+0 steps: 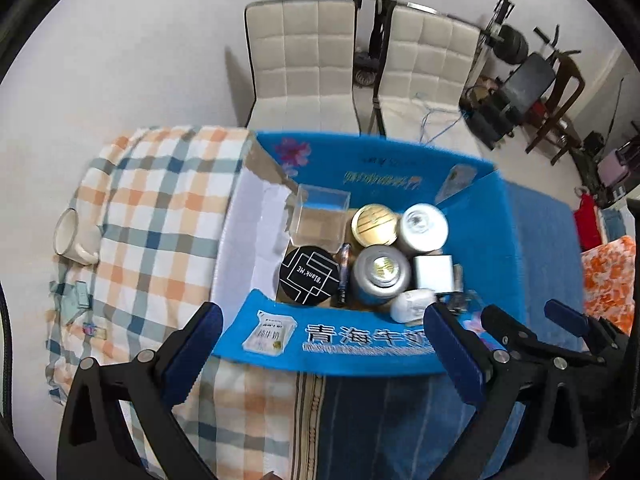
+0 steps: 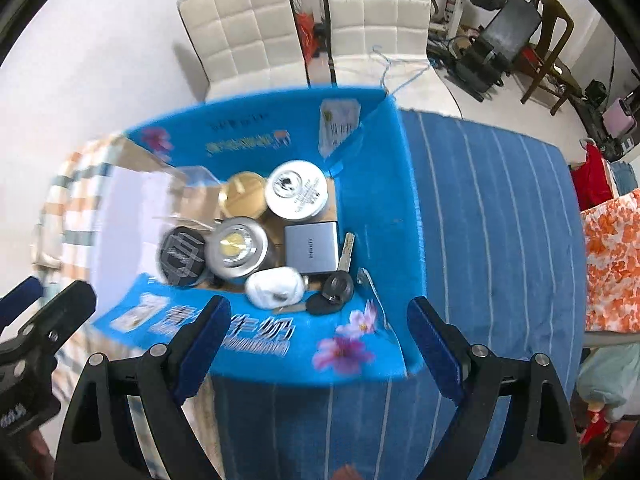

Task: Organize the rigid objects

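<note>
Box (image 1: 360,350) (blue, packed) sits below left tongs (image 1: 324,354) and right tongs (image 2: 318,344), both wide apart, empty.

left tongs (image 1: 324,350) spread wide, right tongs (image 2: 320,344) likewise, empty

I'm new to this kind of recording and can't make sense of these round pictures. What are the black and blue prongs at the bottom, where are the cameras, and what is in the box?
No robot here: a person holds a two-finger grasping tool in each hand, with a fisheye camera on each looking along its fingers. One picture is from the left tool, the other from the right tool. Both are open and hold nothing.

They hover over an open blue cardboard box on cloth-covered furniture. Inside: a black round tin with white lines, a clear plastic box, a gold-lidded tin, two silver cans, a grey flat square case, a white wrapped lump and black-headed keys. A white mug lies outside on the checked cloth.
</note>
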{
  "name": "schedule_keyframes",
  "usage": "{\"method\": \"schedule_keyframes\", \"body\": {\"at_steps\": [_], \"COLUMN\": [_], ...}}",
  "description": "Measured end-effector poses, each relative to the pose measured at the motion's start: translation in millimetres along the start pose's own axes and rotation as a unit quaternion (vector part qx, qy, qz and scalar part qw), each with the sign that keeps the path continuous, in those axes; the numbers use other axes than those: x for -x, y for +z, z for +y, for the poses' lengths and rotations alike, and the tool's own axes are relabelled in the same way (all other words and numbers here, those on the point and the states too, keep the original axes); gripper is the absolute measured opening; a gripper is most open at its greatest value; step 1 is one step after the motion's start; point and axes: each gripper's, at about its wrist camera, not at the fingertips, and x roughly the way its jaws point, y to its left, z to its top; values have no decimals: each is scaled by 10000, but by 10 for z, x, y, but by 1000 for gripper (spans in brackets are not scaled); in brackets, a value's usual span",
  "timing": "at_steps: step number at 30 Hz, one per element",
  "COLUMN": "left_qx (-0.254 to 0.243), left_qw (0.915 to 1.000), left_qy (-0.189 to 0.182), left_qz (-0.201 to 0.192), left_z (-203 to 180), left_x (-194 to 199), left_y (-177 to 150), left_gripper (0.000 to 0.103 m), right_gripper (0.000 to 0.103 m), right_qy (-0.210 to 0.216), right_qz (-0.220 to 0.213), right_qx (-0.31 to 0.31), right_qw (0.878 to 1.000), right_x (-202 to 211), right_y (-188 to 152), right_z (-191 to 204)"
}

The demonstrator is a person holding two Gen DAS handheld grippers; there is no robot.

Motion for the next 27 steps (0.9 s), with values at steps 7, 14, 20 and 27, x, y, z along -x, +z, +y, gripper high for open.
{"method": "schedule_keyframes", "body": {"at_steps": [7, 14, 20, 27], "left_qx": [-76, -1, 64, 83], "left_qw": [9988, 9981, 9976, 9978], "left_qy": [-35, -184, -193, -182], "left_qz": [-483, -580, -657, -632], "left_z": [-65, -68, -61, -66], "left_x": [785, 1212, 1412, 1478], "left_y": [-105, -287, -386, -478], "left_gripper": [103, 103, 103, 103], "right_gripper": [94, 94, 94, 94], "right_qy": [159, 329, 362, 304], "right_qz": [-566, -729, -850, -937], "right_qx": [131, 130, 204, 329], "right_qw": [9982, 9967, 9955, 9946], "right_x": [982, 1553, 1900, 2078], "right_y": [-229, -473, -632, -721], "right_z": [-19, -57, -81, -85]}}
